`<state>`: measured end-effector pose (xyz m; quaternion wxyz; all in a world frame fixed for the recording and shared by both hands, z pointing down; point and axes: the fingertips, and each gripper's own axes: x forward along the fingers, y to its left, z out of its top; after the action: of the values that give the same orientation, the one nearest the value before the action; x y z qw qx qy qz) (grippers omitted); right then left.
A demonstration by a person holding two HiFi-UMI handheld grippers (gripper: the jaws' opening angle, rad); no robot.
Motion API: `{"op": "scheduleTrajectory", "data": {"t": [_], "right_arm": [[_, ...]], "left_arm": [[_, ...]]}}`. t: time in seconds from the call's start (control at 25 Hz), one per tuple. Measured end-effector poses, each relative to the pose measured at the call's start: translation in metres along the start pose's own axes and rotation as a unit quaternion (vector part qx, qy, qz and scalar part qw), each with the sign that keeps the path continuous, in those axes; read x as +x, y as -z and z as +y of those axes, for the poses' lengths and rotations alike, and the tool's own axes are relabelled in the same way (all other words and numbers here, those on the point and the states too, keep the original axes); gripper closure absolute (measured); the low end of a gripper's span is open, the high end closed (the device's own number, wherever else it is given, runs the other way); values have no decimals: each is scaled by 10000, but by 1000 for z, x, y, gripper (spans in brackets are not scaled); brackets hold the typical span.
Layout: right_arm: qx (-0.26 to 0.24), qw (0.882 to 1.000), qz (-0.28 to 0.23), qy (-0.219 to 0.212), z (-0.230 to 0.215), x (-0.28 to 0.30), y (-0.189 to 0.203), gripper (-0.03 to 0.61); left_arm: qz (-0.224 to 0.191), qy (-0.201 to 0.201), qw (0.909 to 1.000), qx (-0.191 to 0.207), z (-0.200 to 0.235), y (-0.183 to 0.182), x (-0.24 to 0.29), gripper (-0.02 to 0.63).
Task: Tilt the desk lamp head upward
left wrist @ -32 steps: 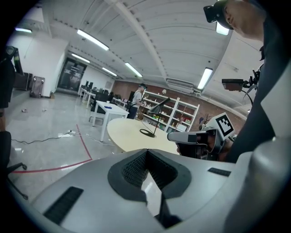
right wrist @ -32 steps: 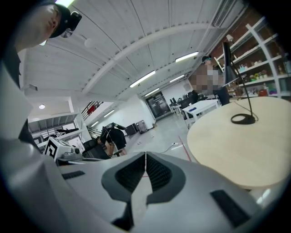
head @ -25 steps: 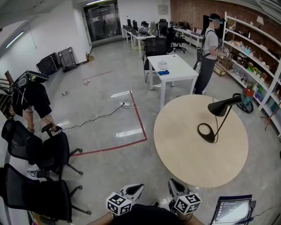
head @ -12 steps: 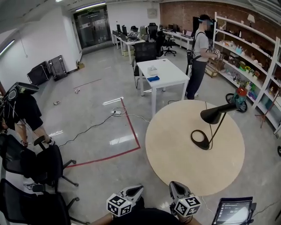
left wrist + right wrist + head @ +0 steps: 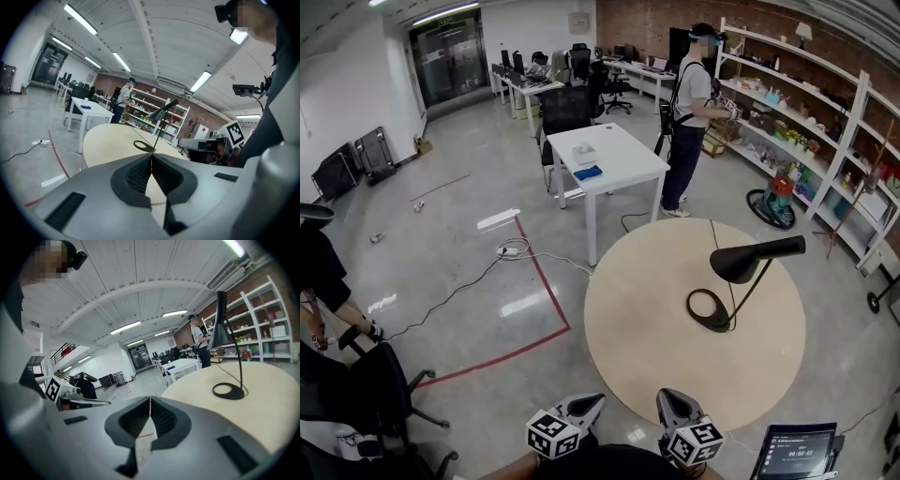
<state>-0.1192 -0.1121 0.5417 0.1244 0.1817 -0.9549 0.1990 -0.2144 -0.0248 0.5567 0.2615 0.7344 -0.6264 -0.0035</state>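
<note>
The person has turned toward the round pale wooden table [image 5: 637, 361], so the black desk lamp with its ring base and cone head [image 5: 750, 255] has slid from the far right toward the middle right of the head view. The left gripper [image 5: 589, 403] and right gripper [image 5: 667, 401] sit at the bottom edge, jaws pressed together on nothing, well apart from the lamp. To my eye this is only the approach, and the head hasn't been tilted up yet.
</note>
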Motion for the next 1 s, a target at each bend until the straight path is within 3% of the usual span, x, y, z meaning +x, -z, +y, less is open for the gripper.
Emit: {"op": "scheduleTrajectory", "data": {"t": [0.56,1.0], "right_arm": [[-130,9959,-97,893,-10,55,-32,569],[-407,9836,-504,1686,-28,61,-72,569]], "left_arm": [[23,527,9986,-100,75,-40,34,611],[-123,1282,9916,74,82,-86,82,611]]}}
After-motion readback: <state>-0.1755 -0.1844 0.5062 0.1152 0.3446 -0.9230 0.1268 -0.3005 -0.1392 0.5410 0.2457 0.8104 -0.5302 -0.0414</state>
